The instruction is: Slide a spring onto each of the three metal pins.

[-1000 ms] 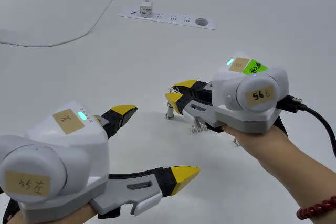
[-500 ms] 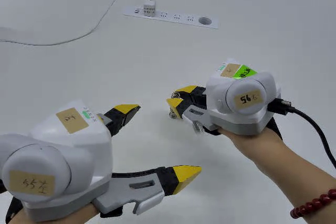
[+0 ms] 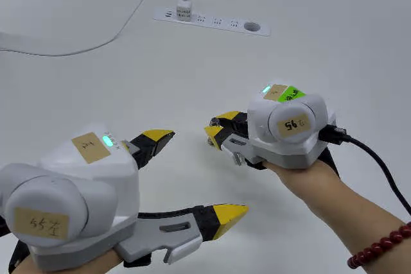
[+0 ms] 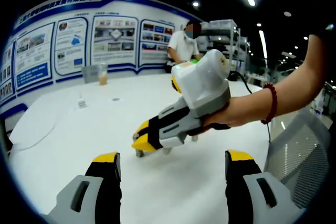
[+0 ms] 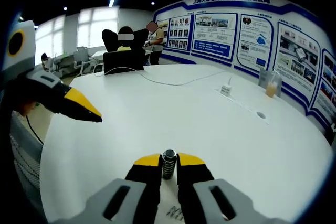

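Underneath it all, the white bench (image 3: pixel 192 75); at its far side, a power strip (image 3: pixel 212 22) with a trailing cable. Nearer the person, left gripper (image 3: pixel 198 173): fingers spread wide, nothing between them. Further in, right gripper (image 3: pixel 217 126): tipped down to the bench, fingers drawn narrow around a spring (image 5: pixel 168 165). Looks like the threading step on one pin. Calls next for a straight push down along the pin, then a gentle parting of the fingers without tipping it. In the right gripper view, upright coils between the yellow tips with a dark rounded cap above, probably the pin's end, and loose springs (image 5: pixel 176 212) lying on the bench closer in. In the left gripper view, a side look instead: a pin (image 4: pixel 139 153) standing on the bench just under the closed tips.
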